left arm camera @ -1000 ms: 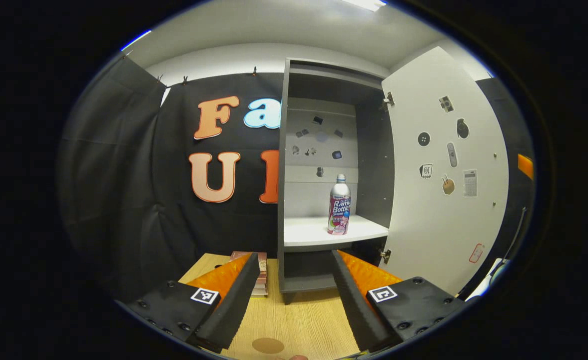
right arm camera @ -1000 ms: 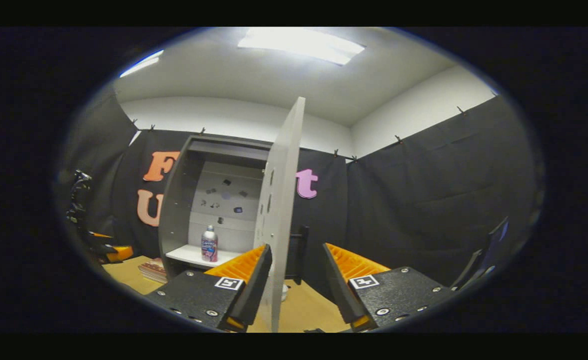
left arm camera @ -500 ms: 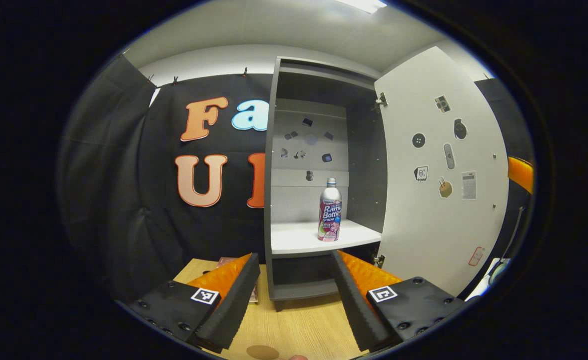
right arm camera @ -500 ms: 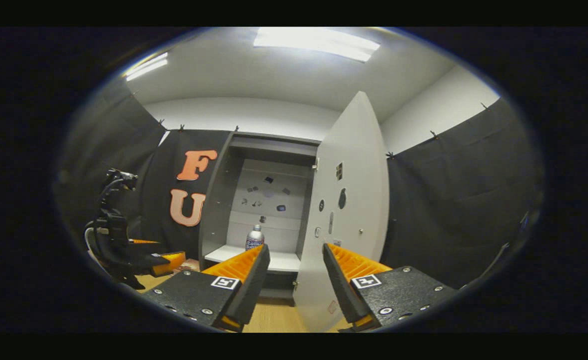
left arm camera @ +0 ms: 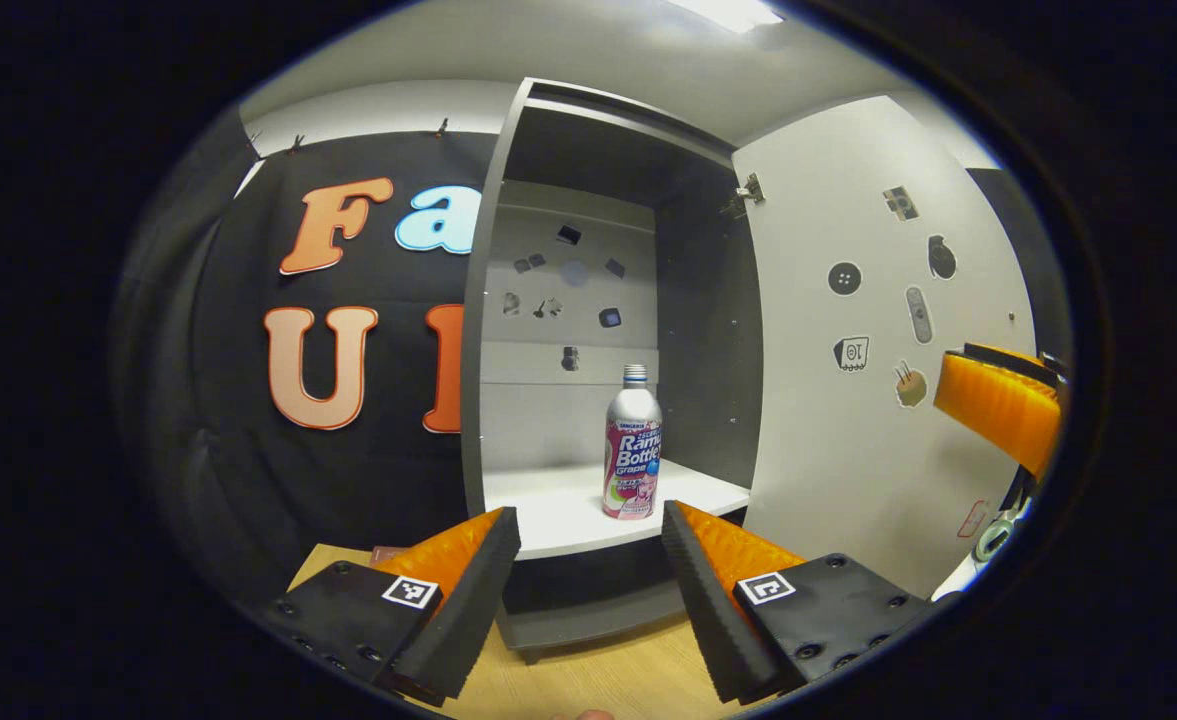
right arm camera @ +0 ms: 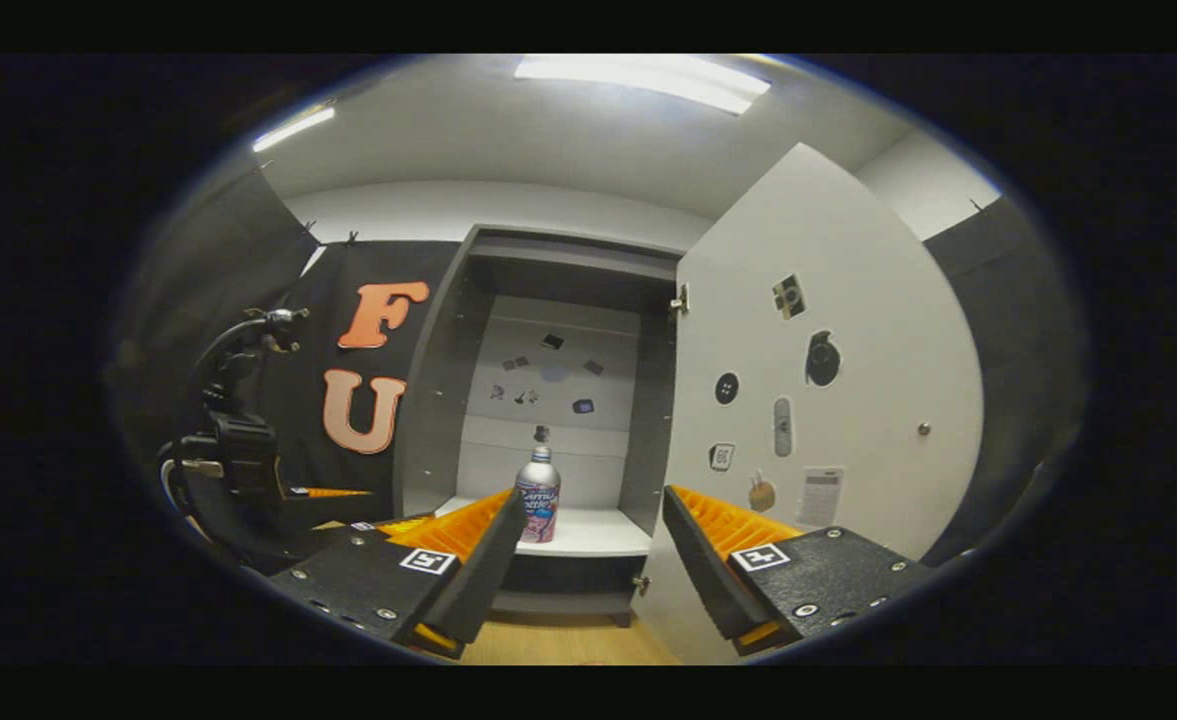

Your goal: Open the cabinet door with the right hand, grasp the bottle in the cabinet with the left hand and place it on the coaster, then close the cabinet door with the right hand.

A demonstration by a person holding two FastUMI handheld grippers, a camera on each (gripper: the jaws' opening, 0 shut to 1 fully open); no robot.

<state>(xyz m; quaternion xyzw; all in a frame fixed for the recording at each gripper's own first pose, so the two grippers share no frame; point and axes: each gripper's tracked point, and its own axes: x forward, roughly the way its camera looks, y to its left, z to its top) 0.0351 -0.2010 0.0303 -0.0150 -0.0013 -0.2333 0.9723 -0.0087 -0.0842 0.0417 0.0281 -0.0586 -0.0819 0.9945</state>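
On the shelf (left arm camera: 588, 505) stands the bottle (left arm camera: 632, 456); both grippers (left arm camera: 588, 560) (right arm camera: 588, 555) are spread, empty. Careless reaching could tip it.

A tall grey cabinet (left arm camera: 488, 300) with a pale back panel stands on the light wooden tabletop, its flat white door (left arm camera: 848, 330) swung wide open on the right-hand hinges, small stickers dotted over the inner face. On the white shelf (left arm camera: 558, 505) inside stands a slim silver metal bottle (left arm camera: 632, 445) with a pink and white label and a screw cap, upright, near the shelf's front edge and toward its right side
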